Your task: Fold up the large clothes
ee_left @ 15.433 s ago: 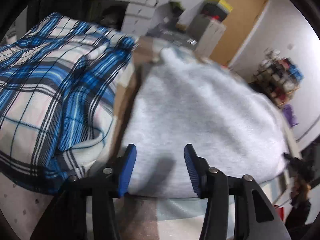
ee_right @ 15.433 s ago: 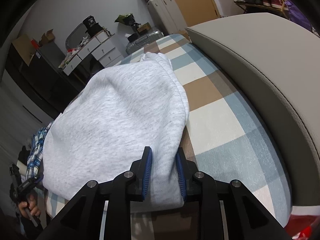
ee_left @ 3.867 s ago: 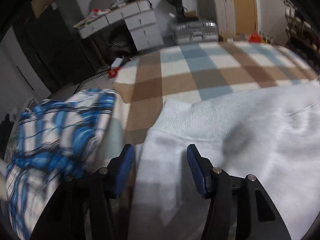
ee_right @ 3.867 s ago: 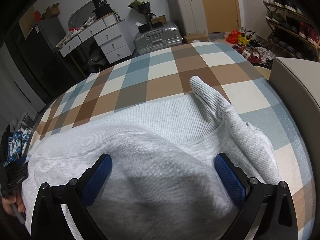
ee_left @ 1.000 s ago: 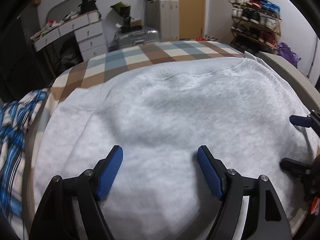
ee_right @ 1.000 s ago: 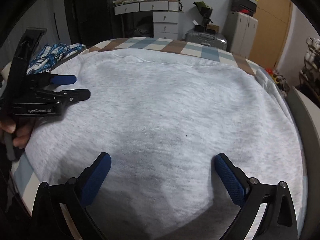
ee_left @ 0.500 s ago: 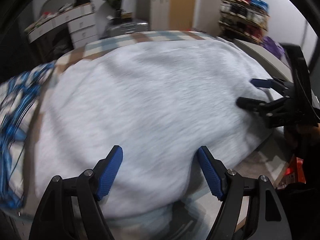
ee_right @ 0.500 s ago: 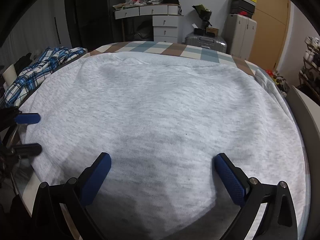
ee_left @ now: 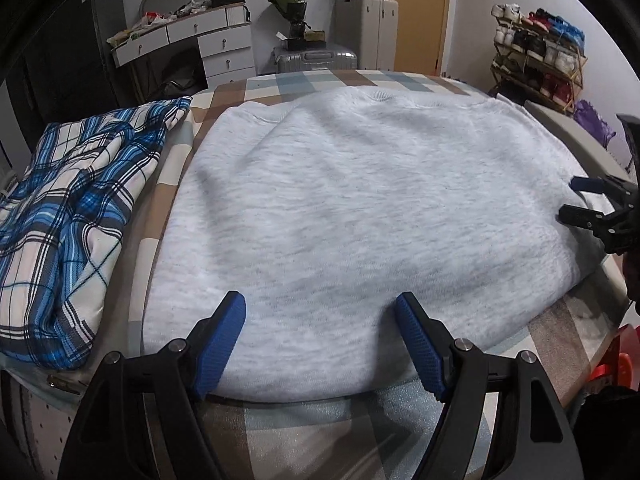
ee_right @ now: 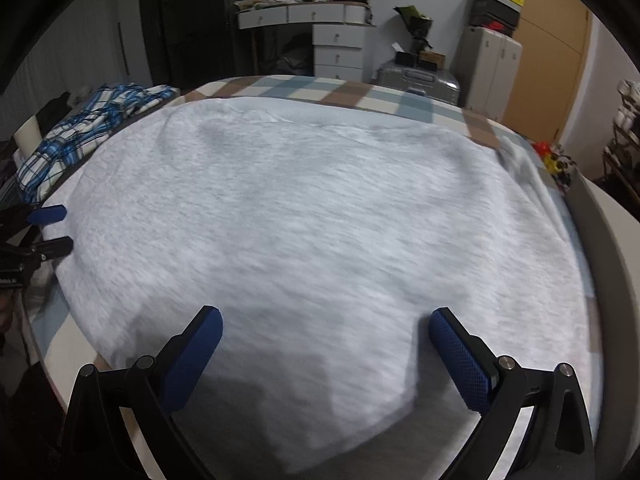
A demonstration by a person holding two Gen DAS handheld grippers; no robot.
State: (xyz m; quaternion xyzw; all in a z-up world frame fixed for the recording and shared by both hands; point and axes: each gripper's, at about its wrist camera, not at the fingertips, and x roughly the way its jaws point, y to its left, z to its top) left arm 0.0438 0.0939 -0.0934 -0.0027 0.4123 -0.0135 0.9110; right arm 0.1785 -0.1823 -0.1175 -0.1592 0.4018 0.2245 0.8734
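Both pairs of tongs stand wide apart with nothing between their blue pads.

From the left wrist camera, my left tongs (ee_left: pixel 320 344) hover over the near edge of a grey sweatshirt (ee_left: pixel 360 200), pads apart and above the fabric, gripping nothing. The sweatshirt lies spread flat across a bed (ee_left: pixel 320 432) covered in a blue, brown and cream check. Its ribbed hem runs along the far side, and its near edge sits just short of the bed's edge. To the left, beside the sweatshirt but not overlapping it, is a crumpled blue plaid garment (ee_left: pixel 76 220). At the far right of this view my right tongs (ee_left: pixel 580 202) point in at the sweatshirt's side edge.

From the right wrist camera, my right tongs (ee_right: pixel 326 344) are also spread wide and empty, low over the near part of the sweatshirt (ee_right: pixel 320 220), which fills most of the view. A sleeve (ee_right: pixel 520 168) seems to trail along its right side, though blur makes this uncertain. My left tongs (ee_right: pixel 48 230) show at the left edge, beside the cloth.

I judge the sweatshirt to be soft, thick and limp, heavy enough to sag and drag but not slippery or fragile. It will not hold a crease by itself. The best hold is likely at two near corners or along the side edges, pinching both layers together so the fold lifts evenly.
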